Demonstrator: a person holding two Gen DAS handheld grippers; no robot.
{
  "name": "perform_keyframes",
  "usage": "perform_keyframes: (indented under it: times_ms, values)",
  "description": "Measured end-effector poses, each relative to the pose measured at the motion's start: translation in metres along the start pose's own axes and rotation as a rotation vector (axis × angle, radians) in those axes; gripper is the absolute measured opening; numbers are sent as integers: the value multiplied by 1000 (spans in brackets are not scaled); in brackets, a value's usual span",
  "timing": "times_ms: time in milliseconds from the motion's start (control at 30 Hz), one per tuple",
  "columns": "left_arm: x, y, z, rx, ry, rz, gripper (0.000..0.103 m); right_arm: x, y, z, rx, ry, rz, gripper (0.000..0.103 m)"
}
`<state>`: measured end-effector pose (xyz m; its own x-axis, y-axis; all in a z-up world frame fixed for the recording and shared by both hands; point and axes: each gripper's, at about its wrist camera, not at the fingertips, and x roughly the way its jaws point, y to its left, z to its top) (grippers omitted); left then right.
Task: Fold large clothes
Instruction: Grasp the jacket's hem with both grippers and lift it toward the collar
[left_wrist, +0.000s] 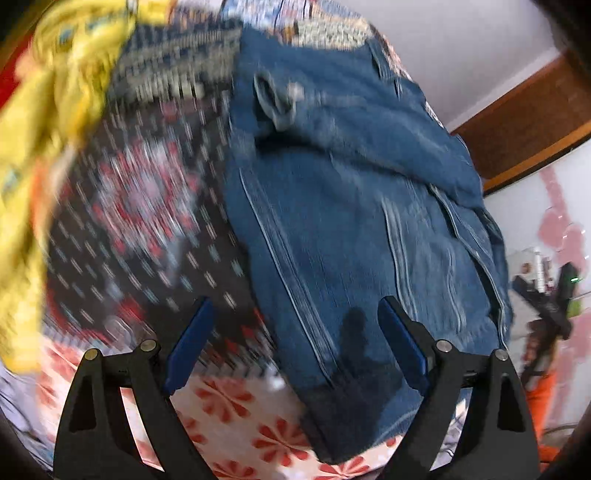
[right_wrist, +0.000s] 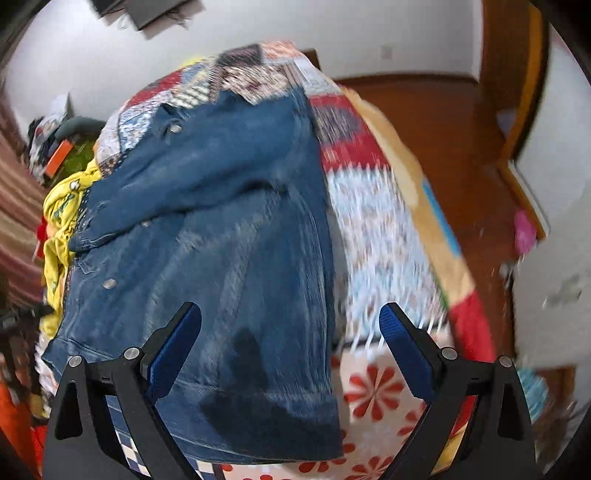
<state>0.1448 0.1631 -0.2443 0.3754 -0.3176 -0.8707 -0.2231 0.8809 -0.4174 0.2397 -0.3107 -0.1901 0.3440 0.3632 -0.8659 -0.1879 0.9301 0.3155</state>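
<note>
Patchwork bedspread (right_wrist: 376, 229) carries my blue denim jacket (right_wrist: 229, 221), yellow garment (left_wrist: 55, 110) beside it; my left gripper (left_wrist: 295, 343) and right gripper (right_wrist: 291, 347) hover spread, holding nothing.

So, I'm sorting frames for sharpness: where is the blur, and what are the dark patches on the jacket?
Left wrist: quilt and yellow cloth smeared by motion; jacket softer. Right wrist: quilt streaked, jacket clearer. Dark patches look like shadows, probably the grippers'.
</note>
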Motion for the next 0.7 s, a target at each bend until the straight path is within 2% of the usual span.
perform_keyframes:
  times_ms: [100,200,300,367,400,467,500,533,567,633,700]
  values:
    - [16,1,-16,-48,44,-65,90,8,-9,-13,73,13,40,96]
    - [17,-1,-22,-64,20,-92,90,14,-8,-15,92,20,79,96]
    - [13,-8,-26,-38,11,-186,86,17,-3,-9,82,9,80,94]
    - [11,-16,-28,-4,5,-196,69,21,1,-6,62,14,102,84]
    - [10,-21,-29,16,4,-191,64,23,3,-6,54,15,111,81]
    - [9,-29,-28,40,-5,-175,38,27,9,-5,23,25,113,62]
    - [8,-32,-26,51,-10,-156,32,28,12,-4,2,33,103,56]
    - [8,-34,-24,56,-14,-149,23,30,13,-4,-13,39,101,44]
    - [5,-37,-20,64,-23,-144,21,30,16,-3,-24,46,107,28]
    - [-2,-44,-10,87,-56,-129,18,28,17,0,-28,50,99,13]
    - [-15,-55,3,116,-110,-117,17,25,17,4,-33,43,118,12]
